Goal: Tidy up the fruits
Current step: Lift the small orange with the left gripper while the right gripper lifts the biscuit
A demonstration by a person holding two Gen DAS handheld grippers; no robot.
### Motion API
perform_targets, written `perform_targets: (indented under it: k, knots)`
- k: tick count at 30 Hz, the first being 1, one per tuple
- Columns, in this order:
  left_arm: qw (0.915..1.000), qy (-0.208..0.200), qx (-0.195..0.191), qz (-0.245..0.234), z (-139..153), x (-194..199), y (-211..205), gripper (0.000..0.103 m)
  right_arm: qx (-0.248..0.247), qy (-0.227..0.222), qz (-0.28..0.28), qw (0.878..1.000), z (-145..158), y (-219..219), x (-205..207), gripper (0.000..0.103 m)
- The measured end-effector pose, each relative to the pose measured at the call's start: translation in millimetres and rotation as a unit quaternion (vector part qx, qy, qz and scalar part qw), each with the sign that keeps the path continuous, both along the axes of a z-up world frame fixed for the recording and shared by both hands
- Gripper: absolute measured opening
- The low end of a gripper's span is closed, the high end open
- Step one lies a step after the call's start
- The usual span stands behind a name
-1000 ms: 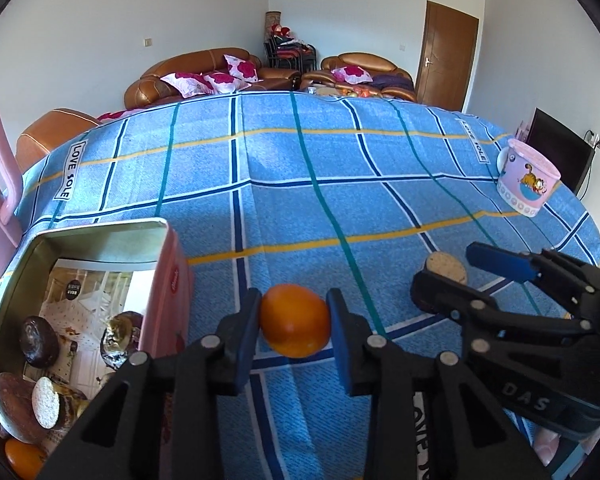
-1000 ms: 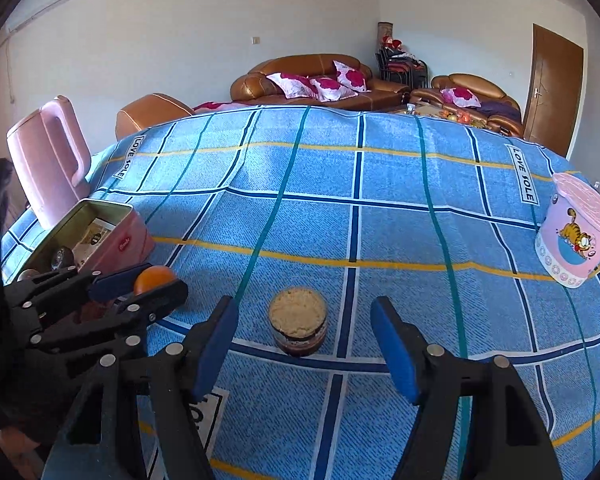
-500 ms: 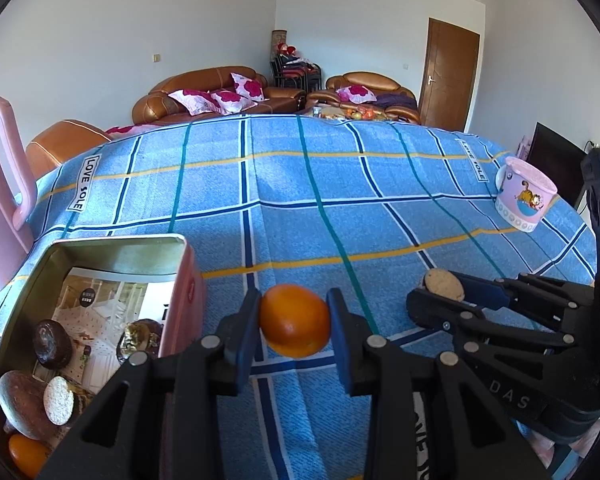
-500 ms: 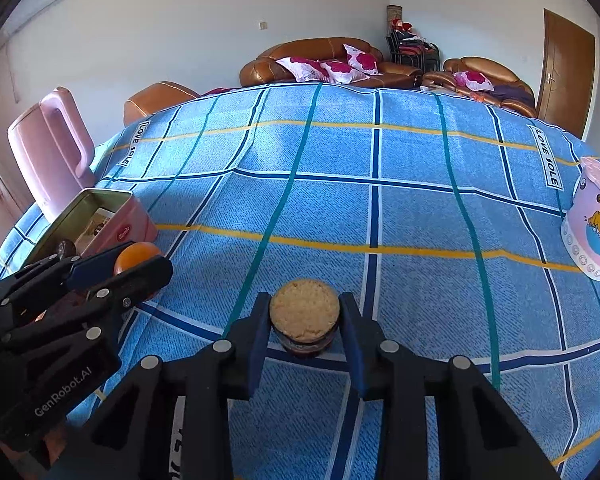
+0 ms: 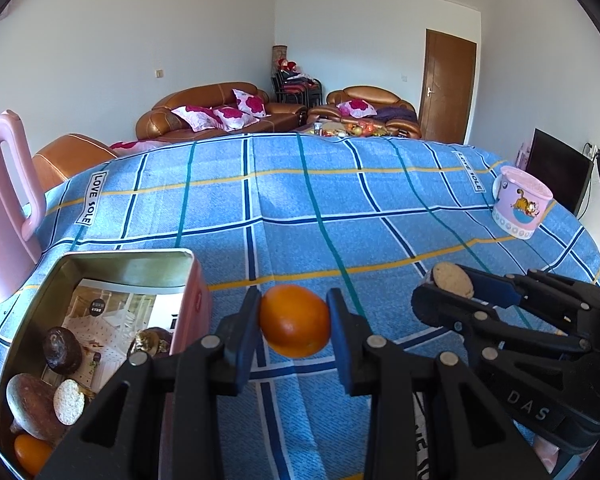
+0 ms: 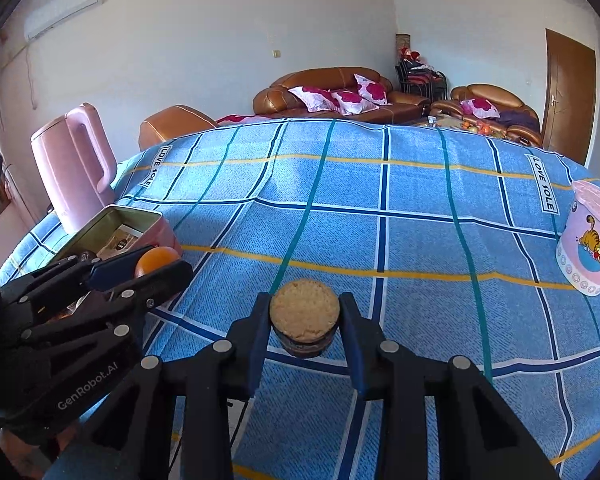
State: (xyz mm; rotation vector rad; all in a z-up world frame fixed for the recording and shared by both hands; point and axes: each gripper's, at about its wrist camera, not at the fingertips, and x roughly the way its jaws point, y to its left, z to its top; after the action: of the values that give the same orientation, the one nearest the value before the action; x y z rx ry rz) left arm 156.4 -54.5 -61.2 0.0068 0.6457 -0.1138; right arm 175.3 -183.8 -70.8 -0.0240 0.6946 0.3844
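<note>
My left gripper [image 5: 294, 322] is shut on an orange [image 5: 295, 320] and holds it above the blue checked cloth, just right of the open pink tin [image 5: 198, 300]. The tin holds several dark round fruits, a cut piece and another orange [image 5: 30, 451]. My right gripper [image 6: 305, 320] is shut on a halved dark fruit with a pale cut face [image 6: 304, 316], lifted off the cloth. In the left wrist view the right gripper [image 5: 448, 286] is to the right, its cut fruit [image 5: 452, 280] between the fingers. In the right wrist view the left gripper [image 6: 156, 264] holds the orange [image 6: 154, 260] beside the tin [image 6: 112, 224].
A pink kettle [image 5: 4, 216] stands left of the tin, also in the right wrist view [image 6: 76, 164]. A pink cartoon cup [image 5: 520, 204] stands at the table's right edge, also in the right wrist view [image 6: 592, 236]. Sofas stand beyond the table.
My right gripper closed on the cut fruit and lifted it off the cloth. My left gripper rose with the orange, staying beside the tin.
</note>
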Motion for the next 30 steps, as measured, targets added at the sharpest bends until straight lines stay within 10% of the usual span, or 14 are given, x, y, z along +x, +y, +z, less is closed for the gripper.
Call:
perform_targets:
  k: [30]
  knots:
    - [0.9991,-0.043,-0.002,0.003,8.3,-13.2,1.7,0.035,0.023,-0.071,-0.006,0.997,14.2,-9.8,-22.7,0.036]
